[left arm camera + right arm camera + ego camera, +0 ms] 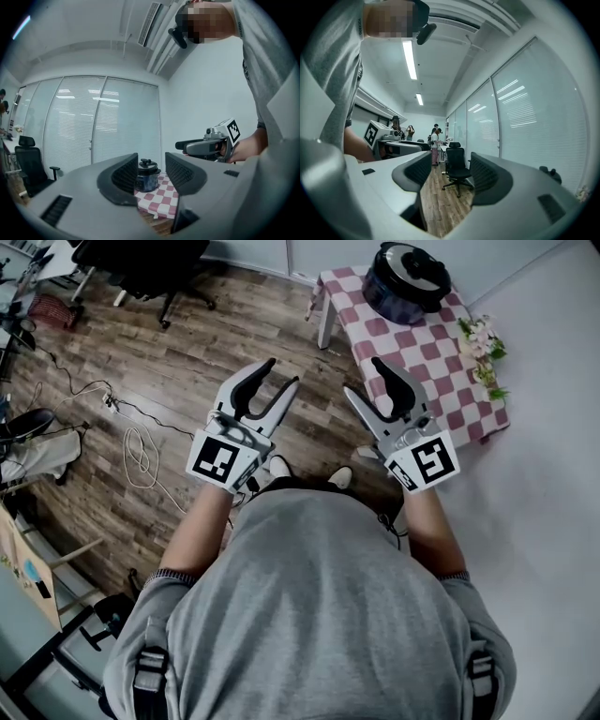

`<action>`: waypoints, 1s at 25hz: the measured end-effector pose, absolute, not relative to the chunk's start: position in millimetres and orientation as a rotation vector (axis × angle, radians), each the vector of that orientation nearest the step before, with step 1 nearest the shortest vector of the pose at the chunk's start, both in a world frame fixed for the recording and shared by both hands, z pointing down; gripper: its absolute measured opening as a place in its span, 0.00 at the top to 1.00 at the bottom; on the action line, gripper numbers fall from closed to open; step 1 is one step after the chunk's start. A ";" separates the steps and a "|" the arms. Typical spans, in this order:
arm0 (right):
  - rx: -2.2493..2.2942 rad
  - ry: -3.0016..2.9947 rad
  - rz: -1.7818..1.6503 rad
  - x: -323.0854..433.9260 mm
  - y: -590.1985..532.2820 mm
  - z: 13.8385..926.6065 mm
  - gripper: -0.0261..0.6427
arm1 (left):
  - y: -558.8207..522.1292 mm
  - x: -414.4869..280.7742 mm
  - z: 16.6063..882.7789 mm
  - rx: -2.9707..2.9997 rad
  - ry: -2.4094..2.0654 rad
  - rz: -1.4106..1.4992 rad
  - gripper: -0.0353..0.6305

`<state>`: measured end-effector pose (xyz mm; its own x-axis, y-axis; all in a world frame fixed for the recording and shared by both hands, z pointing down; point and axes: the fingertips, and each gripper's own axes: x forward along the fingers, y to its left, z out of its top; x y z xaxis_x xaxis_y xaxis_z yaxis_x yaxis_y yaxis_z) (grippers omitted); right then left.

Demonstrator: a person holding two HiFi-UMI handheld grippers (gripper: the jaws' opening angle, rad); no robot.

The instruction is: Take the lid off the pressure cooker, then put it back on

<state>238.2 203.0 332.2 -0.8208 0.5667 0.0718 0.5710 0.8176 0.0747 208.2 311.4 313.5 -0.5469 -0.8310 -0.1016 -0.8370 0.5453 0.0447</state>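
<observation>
Left gripper (281, 373) and right gripper (362, 377) are hovering with jaws apart, empty; the pressure cooker (405, 285) is standing well apart; its lid (412, 266) is probably heavy and rigid, best gripped by its top handle (146, 162).

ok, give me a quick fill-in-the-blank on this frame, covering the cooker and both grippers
1. The pressure cooker sits on a ____ tablecloth.
2. Its lid is ____ the cooker.
3. The left gripper and the right gripper both stand ____, holding nothing.
Missing words: checkered; on; open

Pressure cooker (149, 178) left side hidden behind jaw; office chair (141, 263) cut by top edge; distant people (436, 140) too small.
</observation>
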 end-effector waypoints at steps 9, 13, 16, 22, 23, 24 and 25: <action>-0.946 -2.945 -0.120 222.7 229.8 330.7 0.34 | 332.8 197.4 314.5 -1.456 2.708 0.140 0.42; -0.956 -2.916 -0.170 218.8 250.8 334.5 0.34 | 354.0 192.0 315.8 -1.460 2.715 0.131 0.42; -0.951 -2.921 -0.160 215.1 269.2 335.1 0.36 | 369.5 188.1 317.8 -1.470 2.707 0.122 0.42; -0.923 -2.920 -0.177 208.3 296.3 343.5 0.37 | 391.8 180.2 322.7 -1.522 2.678 0.128 0.42; -0.918 -2.918 -0.180 206.1 298.1 344.3 0.37 | 394.6 176.8 323.0 -1.521 2.676 0.133 0.42; -0.914 -2.918 -0.181 203.6 299.0 344.7 0.37 | 397.0 173.0 323.0 -1.516 2.675 0.142 0.42; -0.910 -2.917 -0.183 200.8 299.2 345.1 0.37 | 398.9 169.1 322.9 -1.510 2.674 0.151 0.42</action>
